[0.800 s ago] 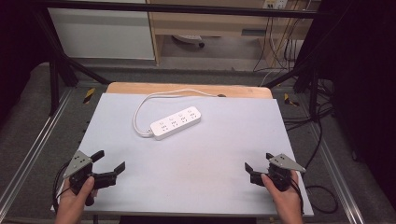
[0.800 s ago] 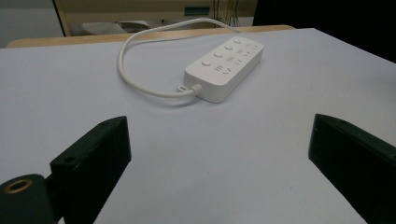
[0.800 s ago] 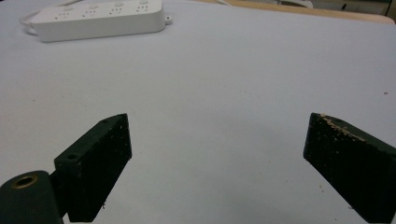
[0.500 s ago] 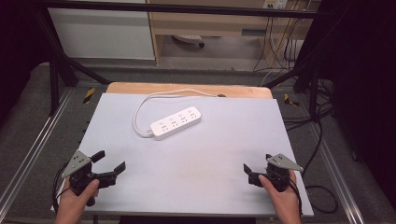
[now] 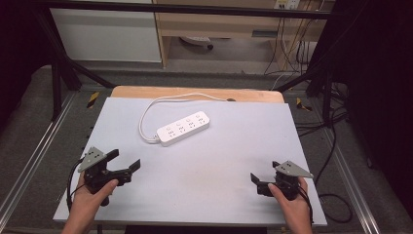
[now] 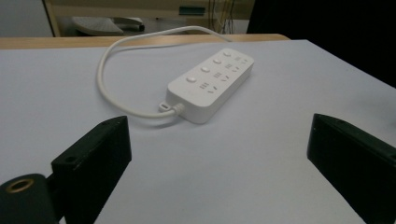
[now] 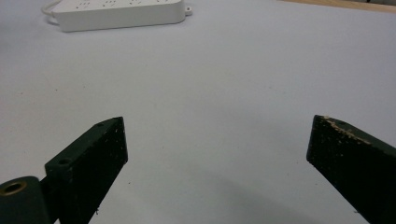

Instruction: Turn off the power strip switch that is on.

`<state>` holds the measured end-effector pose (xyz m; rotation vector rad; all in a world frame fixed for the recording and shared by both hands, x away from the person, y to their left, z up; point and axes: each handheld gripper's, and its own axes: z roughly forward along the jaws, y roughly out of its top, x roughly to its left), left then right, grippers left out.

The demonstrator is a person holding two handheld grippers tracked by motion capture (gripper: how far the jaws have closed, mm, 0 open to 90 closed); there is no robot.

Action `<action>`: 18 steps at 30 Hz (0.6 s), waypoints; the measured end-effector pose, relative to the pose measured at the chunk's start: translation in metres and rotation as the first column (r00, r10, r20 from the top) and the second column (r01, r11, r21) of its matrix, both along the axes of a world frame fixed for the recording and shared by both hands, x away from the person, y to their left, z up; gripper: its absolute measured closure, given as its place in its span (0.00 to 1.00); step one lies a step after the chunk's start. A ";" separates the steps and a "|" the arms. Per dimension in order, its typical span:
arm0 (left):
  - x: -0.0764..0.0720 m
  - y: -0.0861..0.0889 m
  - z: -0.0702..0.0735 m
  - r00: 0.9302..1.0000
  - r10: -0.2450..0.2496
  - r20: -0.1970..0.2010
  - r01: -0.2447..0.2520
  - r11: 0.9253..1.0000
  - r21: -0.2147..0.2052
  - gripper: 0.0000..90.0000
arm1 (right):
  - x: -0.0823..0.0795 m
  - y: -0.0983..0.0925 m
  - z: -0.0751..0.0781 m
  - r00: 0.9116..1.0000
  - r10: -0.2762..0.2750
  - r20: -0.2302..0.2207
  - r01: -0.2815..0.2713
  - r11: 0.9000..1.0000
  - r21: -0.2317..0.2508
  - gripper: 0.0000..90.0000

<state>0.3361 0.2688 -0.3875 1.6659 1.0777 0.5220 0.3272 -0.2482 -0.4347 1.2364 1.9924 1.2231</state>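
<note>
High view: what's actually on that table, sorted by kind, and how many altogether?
White power strip with its cord: 1
Hand-held grippers, fingers spread: 2, the left gripper and the right gripper
Total: 3

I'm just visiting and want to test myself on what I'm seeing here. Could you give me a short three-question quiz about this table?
1. True or false: the left gripper is shut on the white power strip.
2. Which is nearer the power strip's cord end? A) left gripper B) right gripper
3. Fill in: the strip lies on a pale ___ mat.

Key:
1. False; its jaws stand wide apart and hold nothing, well short of the strip.
2. A; the cord leaves the end toward the person's left.
3. Grey.
</note>
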 end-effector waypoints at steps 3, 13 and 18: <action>0.012 -0.010 0.003 1.000 -0.012 0.008 0.011 0.999 0.036 0.06 | 0.000 -0.001 0.000 1.000 0.005 0.000 -0.005 1.000 0.004 0.04; 0.051 -0.023 0.022 0.999 0.023 0.032 -0.025 0.998 0.054 0.07 | -0.003 0.003 0.002 1.000 0.014 0.019 -0.014 1.000 -0.006 0.03; 0.064 -0.032 0.031 0.998 0.054 0.045 -0.057 0.996 0.065 0.04 | -0.005 0.001 0.003 1.000 -0.008 0.015 0.008 1.000 -0.004 0.03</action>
